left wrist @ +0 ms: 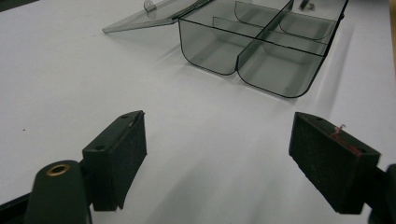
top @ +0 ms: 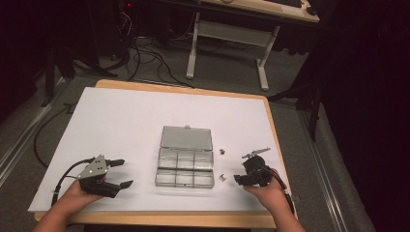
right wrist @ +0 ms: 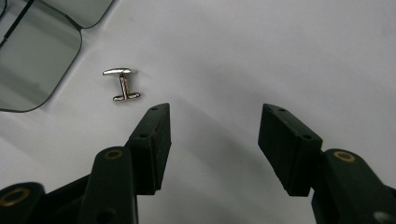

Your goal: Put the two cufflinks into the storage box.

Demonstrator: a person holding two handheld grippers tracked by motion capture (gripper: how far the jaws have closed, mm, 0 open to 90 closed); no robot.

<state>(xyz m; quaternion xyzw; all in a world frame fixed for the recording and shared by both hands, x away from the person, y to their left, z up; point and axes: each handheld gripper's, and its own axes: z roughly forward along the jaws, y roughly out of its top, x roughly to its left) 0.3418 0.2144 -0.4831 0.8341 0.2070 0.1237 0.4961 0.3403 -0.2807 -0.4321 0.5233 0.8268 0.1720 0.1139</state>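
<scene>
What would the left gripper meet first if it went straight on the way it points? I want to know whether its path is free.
Probably the clear compartment box, dead ahead of the open left gripper; bare white table lies between.

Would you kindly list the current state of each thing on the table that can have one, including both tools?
Clear compartment box: lid open, laid back flat; the compartments look empty.
Near cufflink: loose on the table beside the box, lying on its side, not gripped.
Far cufflink: loose on the table, right of the box.
Left tool: open, holding nothing.
Right tool: open, holding nothing, just short of the near cufflink.
</scene>
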